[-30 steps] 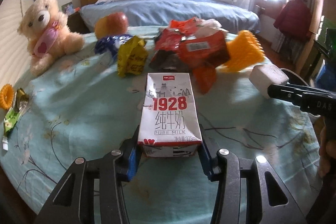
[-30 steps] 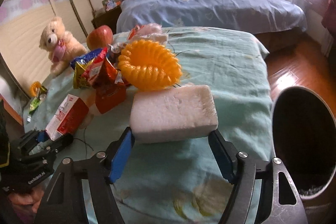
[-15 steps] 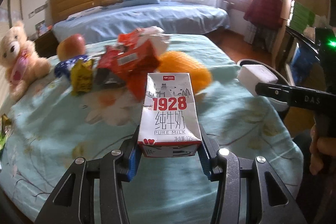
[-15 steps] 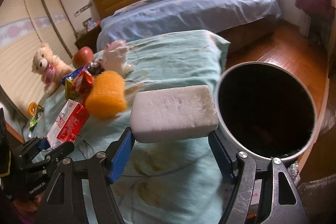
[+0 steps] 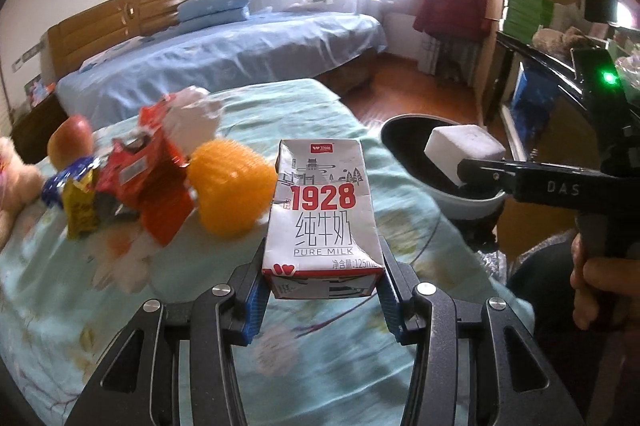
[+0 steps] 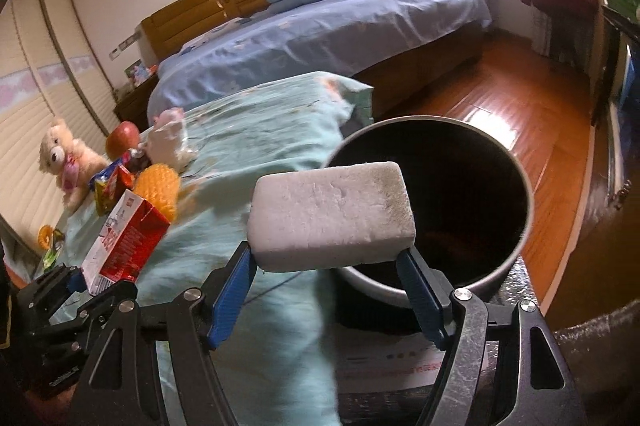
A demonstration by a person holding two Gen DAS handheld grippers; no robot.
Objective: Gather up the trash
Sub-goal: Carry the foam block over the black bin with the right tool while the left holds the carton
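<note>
Teal floral bedding [image 5: 120, 306] carries, from the left, an apple [image 5: 69, 141], crumpled wrappers [image 5: 132, 182] and an orange mesh ball [image 5: 230, 194]. Next, the left gripper [image 5: 322, 290] has its fingers clamped on a milk carton [image 5: 323, 210]. Rightmost, the right gripper [image 6: 326, 268] pinches a white foam block [image 6: 330, 212] over the dark bin [image 6: 460, 202].

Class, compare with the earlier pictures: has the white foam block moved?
Yes. Held in the right gripper, the white foam block has travelled off the bedspread toward the bin.
</note>
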